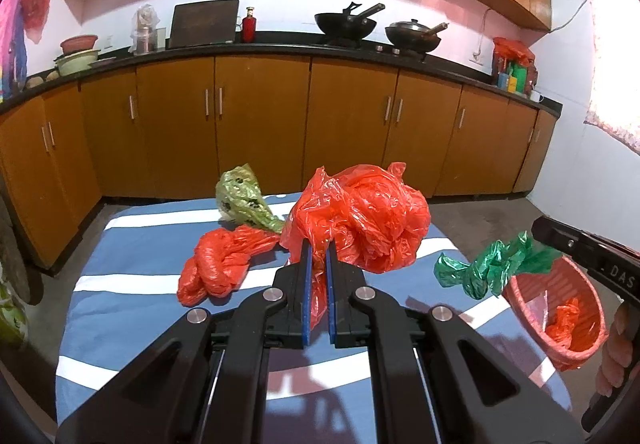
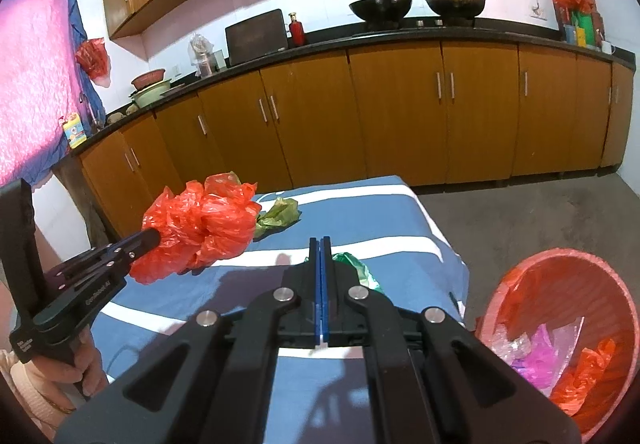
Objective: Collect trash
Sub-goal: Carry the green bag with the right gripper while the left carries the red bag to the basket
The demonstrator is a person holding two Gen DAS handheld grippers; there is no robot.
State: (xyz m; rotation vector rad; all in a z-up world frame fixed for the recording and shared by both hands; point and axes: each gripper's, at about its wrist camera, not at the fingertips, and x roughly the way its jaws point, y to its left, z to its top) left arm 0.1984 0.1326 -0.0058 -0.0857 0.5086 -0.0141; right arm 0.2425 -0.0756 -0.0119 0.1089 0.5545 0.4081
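The left gripper (image 1: pixel 319 244) has its jaws clenched on a large crumpled red plastic bag (image 1: pixel 360 215), which hangs clear above the tabletop (image 1: pixel 132 244), a surface covered in a blue-and-white striped cloth. The right gripper (image 2: pixel 321 244) has its jaws clenched on a knotted green plastic bag (image 1: pixel 488 268); in the left wrist view the bag is held off the surface, just beside the rim of the red trash basket (image 1: pixel 560 308).

Two pieces of trash lie on the tabletop: a twisted red bag (image 1: pixel 220 264) left of the left gripper, and a pale green bag (image 1: pixel 244 199) behind it, near the far edge.

The trash basket stands off the right edge of the tabletop, mouth open and tilted toward the camera; it holds red, pink and clear plastic scraps (image 2: pixel 560 356).

Beyond the far edge, bare grey floor (image 2: pixel 520 211) separates the tabletop from a row of brown cabinets (image 2: pixel 400 115). The right side of the tabletop, between the right gripper and the basket, carries nothing.
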